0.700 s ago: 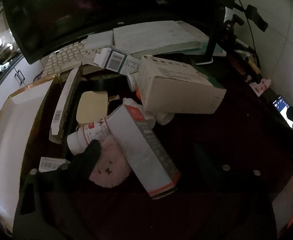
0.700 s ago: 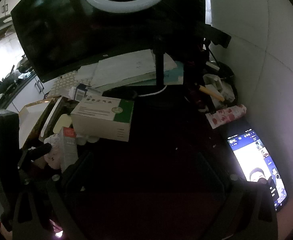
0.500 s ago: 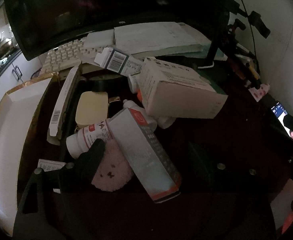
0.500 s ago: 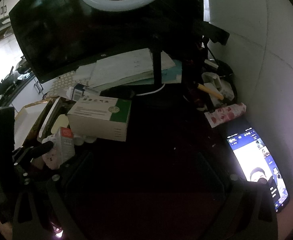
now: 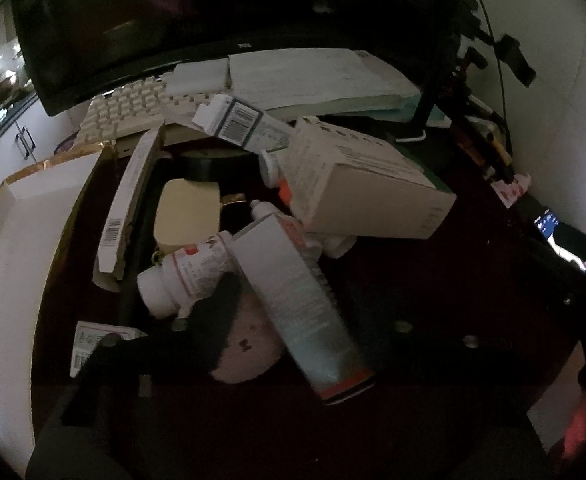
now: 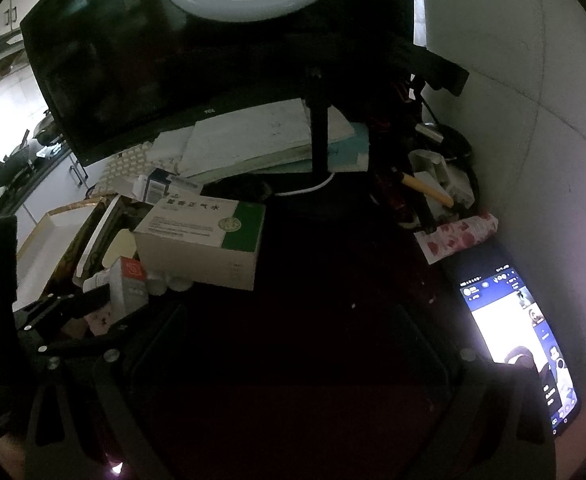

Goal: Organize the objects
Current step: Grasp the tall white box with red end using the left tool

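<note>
A jumble of medicine packs lies on the dark red desk. A long grey carton with a red end leans over a pink fluffy puff and a white bottle. My left gripper straddles this carton. Its left finger sits tight against the carton's side and the puff, and the other finger is lost in shadow. From the right wrist view the same carton shows in the left gripper. A big white and green box rests on top of small bottles. My right gripper hangs open over bare desk.
A lit phone lies at the right by the wall. A monitor, keyboard and stacked papers fill the back. An open white cardboard box stands at the left. A ring-light pole rises mid-desk.
The left gripper's fingers have drawn inward around the grey carton and the left finger now reaches its side. The right gripper has barely moved.
</note>
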`<state>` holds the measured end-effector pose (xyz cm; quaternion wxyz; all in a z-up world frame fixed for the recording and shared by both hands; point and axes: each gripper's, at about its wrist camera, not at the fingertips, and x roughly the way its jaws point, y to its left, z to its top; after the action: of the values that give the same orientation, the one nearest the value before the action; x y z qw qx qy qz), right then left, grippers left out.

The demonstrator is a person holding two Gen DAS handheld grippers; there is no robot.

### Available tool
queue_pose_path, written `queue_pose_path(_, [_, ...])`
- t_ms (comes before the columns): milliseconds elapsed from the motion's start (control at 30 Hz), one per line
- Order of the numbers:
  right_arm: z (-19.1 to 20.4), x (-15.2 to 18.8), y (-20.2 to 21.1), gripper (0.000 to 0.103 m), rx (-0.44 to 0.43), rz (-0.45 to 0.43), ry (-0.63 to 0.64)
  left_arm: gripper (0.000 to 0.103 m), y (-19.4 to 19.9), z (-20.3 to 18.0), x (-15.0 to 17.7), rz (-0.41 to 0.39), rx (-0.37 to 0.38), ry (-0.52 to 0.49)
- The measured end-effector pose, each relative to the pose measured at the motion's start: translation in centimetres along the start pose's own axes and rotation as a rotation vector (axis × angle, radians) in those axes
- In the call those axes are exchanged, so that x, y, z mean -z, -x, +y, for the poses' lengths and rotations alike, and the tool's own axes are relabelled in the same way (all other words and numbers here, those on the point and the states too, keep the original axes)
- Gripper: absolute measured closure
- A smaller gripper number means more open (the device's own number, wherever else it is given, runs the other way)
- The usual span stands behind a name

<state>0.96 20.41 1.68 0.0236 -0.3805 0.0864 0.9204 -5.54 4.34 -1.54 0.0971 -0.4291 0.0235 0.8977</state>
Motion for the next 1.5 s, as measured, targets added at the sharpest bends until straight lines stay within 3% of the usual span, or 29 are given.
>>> queue_pose_path(300, [0.4,-0.3,-0.4,0.001,-0.001,0.004,0.003,0.077,-0.4,-0.8,-0.5,0.024,0.075,-0.005])
queue_pose_path(700, [1.2,-2.3,-3.7,0.001,-0.078,0.045,0.023,0.077,1.6,0.1,1.2,0.036,0.128,-0.010])
queue_pose_path(900, [2.6,-3.9,-5.6,0.001,-0.176,0.079,0.042,0.077,2.5,0.8,1.5,0.034,0.135,0.006])
queue_pose_path(1000, [3.3,-4.3,-6.8,0.001,-0.183,0.105,0.065,0.077,2.9,1.0,1.4,0.027,0.137,0.008])
queue_pose_path(1167, [4.2,-4.5,-8.0,0.000,-0.114,0.103,0.113,0.077,3.2,1.4,1.4,0.026,0.147,0.015])
queue_pose_path(1500, [3.7,-4.8,-8.3,0.000,-0.138,0.116,0.168,0.077,4.3,2.7,1.1,0.010,0.153,0.031])
